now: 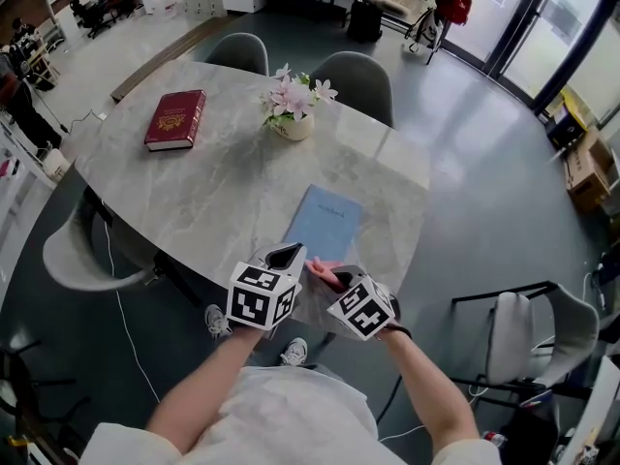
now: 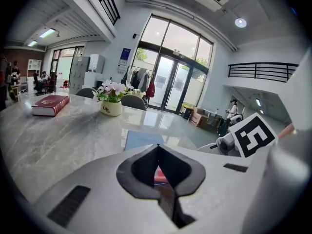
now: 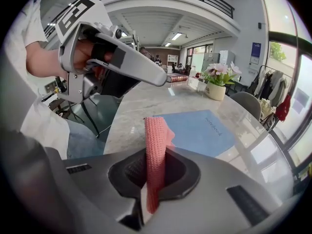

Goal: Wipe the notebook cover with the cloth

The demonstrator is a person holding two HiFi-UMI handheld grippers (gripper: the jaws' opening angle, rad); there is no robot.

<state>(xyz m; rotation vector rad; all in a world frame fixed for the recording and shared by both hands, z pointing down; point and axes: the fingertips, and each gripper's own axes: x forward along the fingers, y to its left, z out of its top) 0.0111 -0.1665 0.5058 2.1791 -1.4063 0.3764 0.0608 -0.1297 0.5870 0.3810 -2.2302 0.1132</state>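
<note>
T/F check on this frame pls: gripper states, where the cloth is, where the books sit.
1. The right gripper is shut on the pink cloth. True.
2. The pink cloth lies flat on the blue notebook. False: it stands up between the right gripper's jaws.
3. The left gripper has its jaws together, holding nothing. True.
4. The red book is stacked on the blue notebook. False: it lies apart, at the far left of the table, past the flower pot.

The cloth [image 3: 155, 147] is ribbed pink, the notebook [image 1: 324, 223] pale blue, the book [image 1: 175, 119] dark red (table [image 1: 199, 201] grey-veined).
</note>
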